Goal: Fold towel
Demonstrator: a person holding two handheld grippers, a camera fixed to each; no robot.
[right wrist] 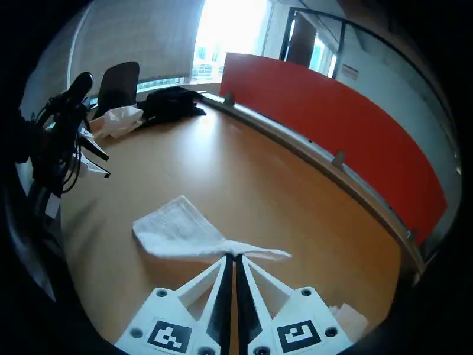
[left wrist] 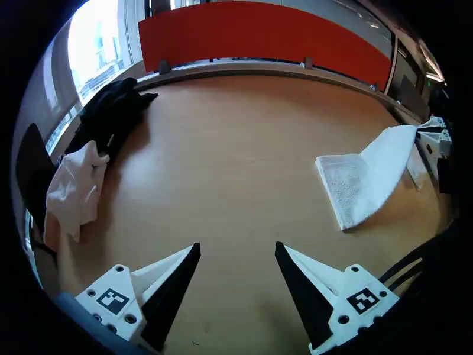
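A white towel lies on the wooden table, to the right in the left gripper view. One corner of it is lifted off the wood and drapes up to my right gripper. In the right gripper view the towel lies just ahead, and my right gripper is shut on its near corner. The cloth fans out to both sides of the tips. My left gripper is open over bare wood, well left of the towel, with nothing between its fingers. It also appears far off as the left gripper, held at the table's edge.
A black garment and a crumpled white cloth lie at the table's far left side. A red divider panel runs along the back edge. A dark chair stands beyond the table, near bright windows.
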